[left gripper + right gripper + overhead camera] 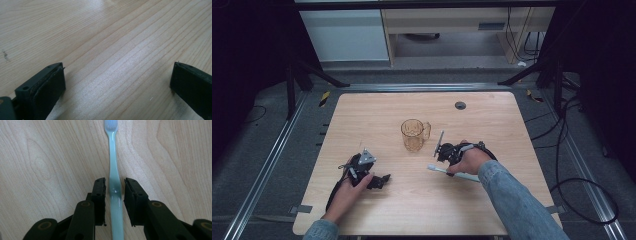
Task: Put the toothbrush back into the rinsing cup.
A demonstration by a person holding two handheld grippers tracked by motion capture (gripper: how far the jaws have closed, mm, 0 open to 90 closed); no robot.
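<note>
A pale mint toothbrush point(114, 162) lies flat on the wooden table point(50, 157), with its bristle head at the top of the right gripper view. My right gripper point(115, 182) straddles its handle, one black jaw close on each side with a thin gap left. In the high view the toothbrush point(438, 170) lies right of centre under my right gripper point(451, 169). My left gripper point(382, 180) rests low at the front left. Its jaws point(117, 72) stand wide apart over bare wood with nothing between them.
An amber see-through cup point(413, 135) with a handle stands upright at the table's middle, just behind and left of my right hand. A round grey grommet point(460, 105) sits near the far edge. Black cables point(572, 190) trail on the floor to the right.
</note>
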